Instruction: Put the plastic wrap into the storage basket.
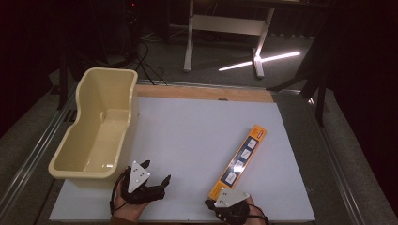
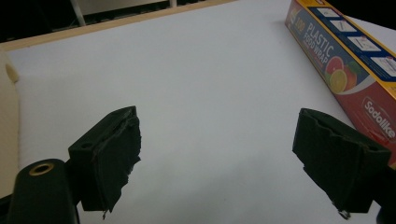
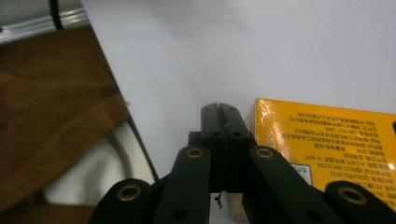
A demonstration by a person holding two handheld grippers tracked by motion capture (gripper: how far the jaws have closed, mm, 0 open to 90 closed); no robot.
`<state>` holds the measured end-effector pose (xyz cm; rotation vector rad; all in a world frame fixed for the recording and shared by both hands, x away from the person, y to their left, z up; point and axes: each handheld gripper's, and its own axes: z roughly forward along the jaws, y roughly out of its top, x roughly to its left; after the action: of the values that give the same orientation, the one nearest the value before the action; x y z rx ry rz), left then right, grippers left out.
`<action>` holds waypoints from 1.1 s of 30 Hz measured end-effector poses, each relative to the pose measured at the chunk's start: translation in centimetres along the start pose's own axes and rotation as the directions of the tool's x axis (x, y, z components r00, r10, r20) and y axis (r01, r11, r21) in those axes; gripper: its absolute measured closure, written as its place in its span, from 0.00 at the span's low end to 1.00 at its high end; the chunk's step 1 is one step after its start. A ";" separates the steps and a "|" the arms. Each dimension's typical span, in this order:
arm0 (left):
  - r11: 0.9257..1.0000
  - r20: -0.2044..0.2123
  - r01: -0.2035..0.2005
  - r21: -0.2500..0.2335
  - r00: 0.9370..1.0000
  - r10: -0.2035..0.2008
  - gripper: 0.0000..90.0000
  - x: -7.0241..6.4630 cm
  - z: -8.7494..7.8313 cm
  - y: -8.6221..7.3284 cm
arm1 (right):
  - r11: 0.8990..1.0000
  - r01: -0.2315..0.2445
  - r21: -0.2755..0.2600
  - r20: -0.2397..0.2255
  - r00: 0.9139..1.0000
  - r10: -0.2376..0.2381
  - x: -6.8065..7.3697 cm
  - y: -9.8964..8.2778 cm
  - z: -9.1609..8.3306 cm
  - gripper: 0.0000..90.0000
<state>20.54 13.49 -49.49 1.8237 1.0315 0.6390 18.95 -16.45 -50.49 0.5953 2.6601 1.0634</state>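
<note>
The plastic wrap box (image 1: 241, 158) lies at the lower right of the white board (image 1: 187, 140), its long axis running diagonally toward the upper right. The right gripper (image 1: 210, 203), jaws pressed together, sits beside its near end. The left gripper (image 1: 156, 172) is spread wide near the cream bin (image 1: 101, 122).

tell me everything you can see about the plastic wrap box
The plastic wrap box is a long, narrow carton, orange-yellow with a red side that reads "plastic wrap" beside printed fruit, and white panels along its top. It lies flat and closed on the white table, angled from near right to far right. The right claw, shut, sits beside its near end.
</note>
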 end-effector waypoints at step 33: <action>1.000 0.008 0.001 0.021 1.000 -0.001 0.17 -0.2 0.5 -0.2 | 0.902 -0.388 -0.190 0.195 0.885 0.422 -10.8 -2.4 -6.4 0.46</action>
<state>20.74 13.16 -49.85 1.8422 1.0376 0.6221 25.75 -26.69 -47.09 1.2051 2.2820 1.1924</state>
